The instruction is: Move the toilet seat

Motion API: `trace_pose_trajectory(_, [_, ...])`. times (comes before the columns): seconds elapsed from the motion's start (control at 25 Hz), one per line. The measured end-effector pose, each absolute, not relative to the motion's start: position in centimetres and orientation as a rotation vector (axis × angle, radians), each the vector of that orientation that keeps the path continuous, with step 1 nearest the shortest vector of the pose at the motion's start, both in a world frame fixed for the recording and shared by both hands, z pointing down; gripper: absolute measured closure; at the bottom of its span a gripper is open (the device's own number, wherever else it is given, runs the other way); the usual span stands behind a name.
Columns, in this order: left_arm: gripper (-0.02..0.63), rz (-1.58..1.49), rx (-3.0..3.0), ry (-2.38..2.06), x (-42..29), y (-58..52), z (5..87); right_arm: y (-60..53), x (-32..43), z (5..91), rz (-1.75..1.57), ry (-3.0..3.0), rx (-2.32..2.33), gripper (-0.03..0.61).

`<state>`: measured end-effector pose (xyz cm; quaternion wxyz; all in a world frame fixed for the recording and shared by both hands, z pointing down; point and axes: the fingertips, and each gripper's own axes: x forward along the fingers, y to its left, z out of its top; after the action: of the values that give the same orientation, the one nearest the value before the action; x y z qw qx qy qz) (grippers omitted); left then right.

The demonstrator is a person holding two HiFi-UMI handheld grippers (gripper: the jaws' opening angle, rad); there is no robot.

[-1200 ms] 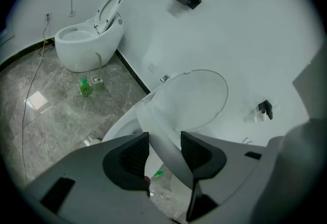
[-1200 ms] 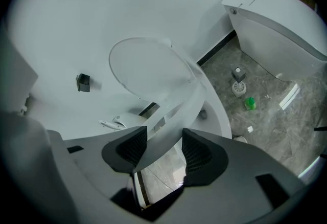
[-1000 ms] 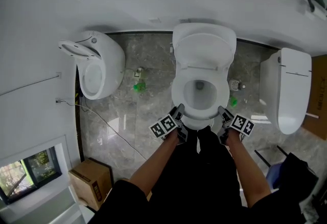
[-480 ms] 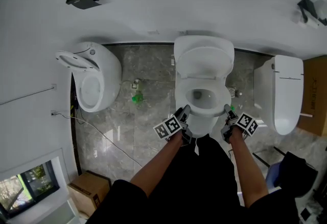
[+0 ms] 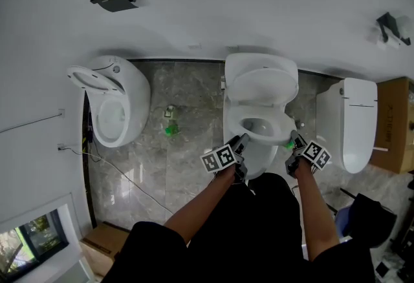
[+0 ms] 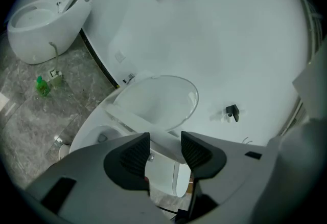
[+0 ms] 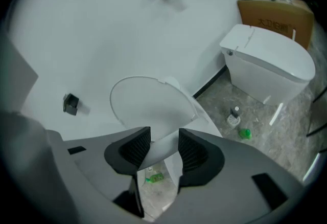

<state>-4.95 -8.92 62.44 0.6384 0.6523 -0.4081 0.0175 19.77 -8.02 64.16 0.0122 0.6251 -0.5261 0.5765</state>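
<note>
The middle toilet has its lid up against the wall. Its white seat ring is tilted, with the front raised off the bowl. My left gripper grips the seat's front left edge, and my right gripper grips its front right edge. In the left gripper view the seat rim runs between the pads of the left gripper. In the right gripper view the seat edge sits between the pads of the right gripper. Both pairs of jaws have just been closing on the seat.
A second toilet with its seat up stands to the left, and a closed one to the right. A green bottle and a cable lie on the marble floor. Cardboard boxes stand at far right.
Both grippers have moved up and toward the wall along the seat's sides. The front of the seat has risen off the bowl with them.
</note>
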Motion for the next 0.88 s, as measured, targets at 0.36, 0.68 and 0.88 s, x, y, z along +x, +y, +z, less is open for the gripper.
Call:
trace_pose_trajectory(0.36, [0.414, 0.01, 1.51, -0.967, -5.1, -10.4, 62.0, -9.9, 19.6, 63.8, 1.758, -1.732, 1.901, 0.408])
trace_pose_trajectory(0.68, [0.414, 0.012, 1.475, -1.048, -4.8, -10.8, 61.5, -10.4, 19.8, 63.6, 1.769, -1.735, 1.852, 0.403])
trace_pose_trajectory(0.88, [0.414, -0.004, 1.469, -1.077, -4.2, -11.9, 61.2, -11.3, 20.5, 63.3, 1.791, -1.748, 1.878, 0.403])
